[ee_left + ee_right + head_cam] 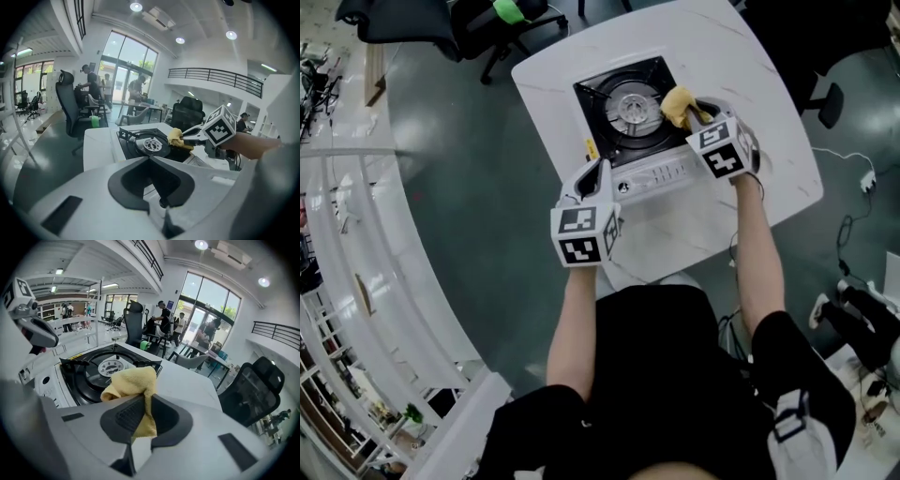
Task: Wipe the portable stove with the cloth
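The portable stove (630, 120), black on top with a silver burner and a white front panel, sits on the white table (759, 84). My right gripper (697, 113) is shut on a yellow cloth (678, 103), which hangs bunched over the stove's right side beside the burner. In the right gripper view the cloth (133, 383) is pinched between the jaws of the right gripper (143, 401), above the stove (105, 367). My left gripper (602, 169) is shut on nothing, its tips at the stove's front left corner. The left gripper view shows the left gripper (150, 158), the stove (149, 143) and the cloth (176, 137).
Black office chairs (478, 23) stand beyond the table's far left. A green cup (95, 122) rests on a chair there. A long white curved counter (356, 234) runs down the left. Cables (848, 225) lie on the floor at the right. People stand far off by the glass doors.
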`<state>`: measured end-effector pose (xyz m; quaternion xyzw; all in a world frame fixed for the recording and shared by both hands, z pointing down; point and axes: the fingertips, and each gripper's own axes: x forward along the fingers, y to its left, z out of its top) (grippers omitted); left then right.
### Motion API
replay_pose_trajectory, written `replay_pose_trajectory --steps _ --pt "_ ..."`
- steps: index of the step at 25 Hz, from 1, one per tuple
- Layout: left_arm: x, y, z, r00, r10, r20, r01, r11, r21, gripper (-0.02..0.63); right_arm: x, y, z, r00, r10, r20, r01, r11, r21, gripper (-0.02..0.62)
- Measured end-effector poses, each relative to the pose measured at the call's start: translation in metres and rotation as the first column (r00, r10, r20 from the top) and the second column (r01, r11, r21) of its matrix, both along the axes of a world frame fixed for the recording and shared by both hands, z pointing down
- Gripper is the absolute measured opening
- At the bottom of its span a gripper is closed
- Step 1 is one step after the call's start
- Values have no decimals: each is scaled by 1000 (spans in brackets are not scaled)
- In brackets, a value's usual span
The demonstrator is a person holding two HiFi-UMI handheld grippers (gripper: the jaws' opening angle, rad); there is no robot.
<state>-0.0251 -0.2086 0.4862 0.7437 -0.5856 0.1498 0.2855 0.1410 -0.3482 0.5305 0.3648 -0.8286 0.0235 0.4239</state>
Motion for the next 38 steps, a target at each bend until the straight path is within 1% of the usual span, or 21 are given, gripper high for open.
replay_pose_trajectory --steps 2,4,7,11,15,19,23,24,26,29,31,33,35,36,38 --pt "-1 -3 0 1000 0 -16 0 1000 3 -6 -3 -4 5 1000 2 -8 -3 998 -58 35" --pt "2 -5 0 1000 9 -30 -9 1000 8 -6 -6 -9 4 1000 -5 -22 3 997 -81 35" --pt "5 -11 -2 999 23 -49 -23 1000 17 -6 -10 -19 4 999 3 -35 -6 998 -64 35" --pt "2 -19 -4 997 32 -67 -30 999 25 -6 -14 -36 4 998 65 -10 -66 996 -53 35" --pt "-7 -25 -1 996 24 -80 -22 999 27 -6 -19 -56 4 994 111 13 -111 993 -38 35" --pt "-19 -31 2 997 30 -72 -29 999 20 -6 -26 -81 2 978 201 64 -199 980 -31 35" --pt "-28 -36 1 996 25 -86 -23 1000 21 -6 -34 -94 -4 971 228 71 -227 974 -25 36" --pt "-30 -37 1 996 24 -87 -22 1000 19 -6 -35 -96 -5 970 232 72 -231 973 -20 37" --pt "-35 -38 3 996 20 -88 -19 1000 14 -6 -34 -105 -11 964 255 79 -257 966 17 36" --pt "-44 -39 5 996 8 -94 -7 1000 8 -6 -32 -122 -33 952 292 94 -302 947 112 37" --pt "-51 -39 7 995 -2 -95 3 1000 3 -6 -35 -129 -47 952 292 95 -304 940 158 36" --pt "-56 -38 8 995 -15 -97 15 1000 0 -6 -45 -134 -54 960 260 102 -275 946 172 36" --pt "-60 -38 8 995 -23 -97 23 1000 1 -6 -66 -139 -62 974 188 130 -211 959 190 35" --pt "-61 -38 8 995 -24 -96 25 1000 2 -6 -77 -139 -62 980 150 128 -174 965 194 35" --pt "-64 -37 6 996 -25 -91 25 1000 5 -8 -93 -136 -53 993 95 75 -107 979 173 35"
